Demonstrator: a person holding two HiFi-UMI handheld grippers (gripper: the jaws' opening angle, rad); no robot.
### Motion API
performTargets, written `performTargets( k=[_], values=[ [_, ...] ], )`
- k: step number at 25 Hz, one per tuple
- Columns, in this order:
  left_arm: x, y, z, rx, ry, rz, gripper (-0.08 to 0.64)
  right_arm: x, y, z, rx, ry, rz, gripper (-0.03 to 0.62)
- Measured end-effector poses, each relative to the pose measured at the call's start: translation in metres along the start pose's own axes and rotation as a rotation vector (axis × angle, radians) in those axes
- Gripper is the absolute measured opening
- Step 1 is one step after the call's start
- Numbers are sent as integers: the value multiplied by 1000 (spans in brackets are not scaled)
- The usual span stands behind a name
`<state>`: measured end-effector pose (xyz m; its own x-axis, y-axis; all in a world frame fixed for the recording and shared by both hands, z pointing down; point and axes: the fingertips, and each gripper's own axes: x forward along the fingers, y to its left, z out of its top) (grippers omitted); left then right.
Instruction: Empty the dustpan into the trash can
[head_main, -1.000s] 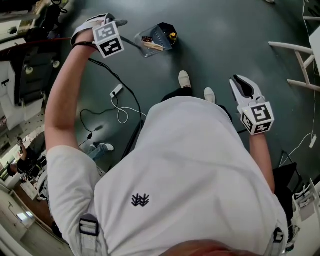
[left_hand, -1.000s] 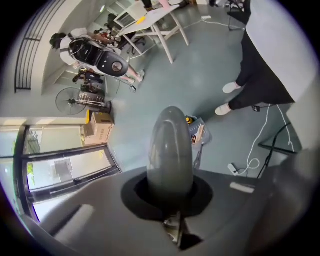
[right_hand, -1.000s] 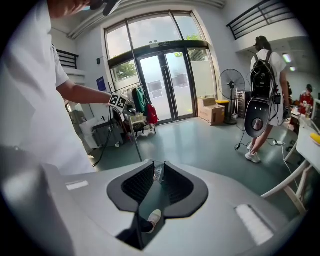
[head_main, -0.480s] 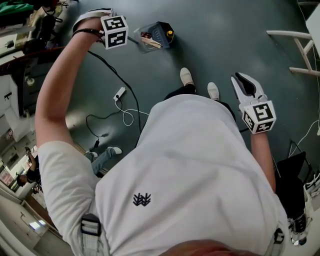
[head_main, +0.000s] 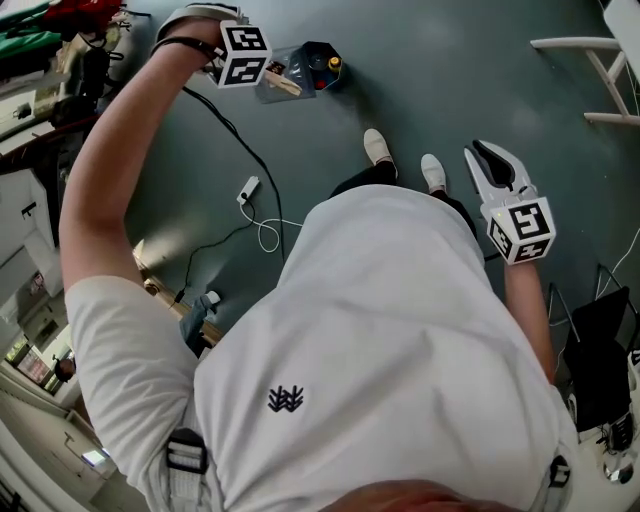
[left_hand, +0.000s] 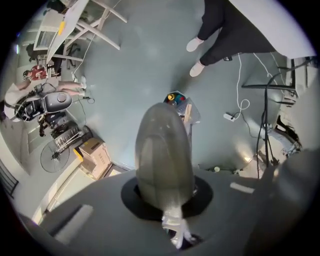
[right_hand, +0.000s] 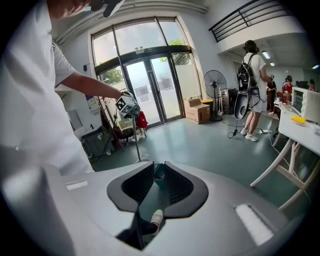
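My left gripper (head_main: 238, 48) is raised at the far left and is shut on the grey handle (left_hand: 162, 150) of the dustpan (head_main: 300, 68). The dustpan hangs low over the green floor with scraps and a yellow piece in it. The left gripper view looks straight down the handle to the dustpan (left_hand: 180, 104). My right gripper (head_main: 493, 160) is held at my right side, open by a narrow gap with nothing in it. In its own view the left gripper (right_hand: 129, 109) holds the pole upright. No trash can shows clearly.
My shoes (head_main: 375, 145) stand just behind the dustpan. A white cable and power strip (head_main: 250, 186) lie on the floor at the left. White table legs (head_main: 580, 45) are at the far right. Cardboard boxes (left_hand: 95, 152) and a fan (left_hand: 55, 159) stand nearby; a person (right_hand: 252, 90) stands by a table.
My left gripper and the dustpan have moved farther away and slightly right across the floor. The right gripper has hardly moved.
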<state>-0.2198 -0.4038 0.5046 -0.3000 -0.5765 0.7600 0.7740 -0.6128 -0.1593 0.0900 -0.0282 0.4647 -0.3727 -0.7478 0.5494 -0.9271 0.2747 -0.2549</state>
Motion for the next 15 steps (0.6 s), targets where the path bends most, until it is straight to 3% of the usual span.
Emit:
performTargets(
  k=[15],
  values=[
    [-29,37,78,278,90,-7,54,-33,-33,-20,58,-33,-35,61]
  ],
)
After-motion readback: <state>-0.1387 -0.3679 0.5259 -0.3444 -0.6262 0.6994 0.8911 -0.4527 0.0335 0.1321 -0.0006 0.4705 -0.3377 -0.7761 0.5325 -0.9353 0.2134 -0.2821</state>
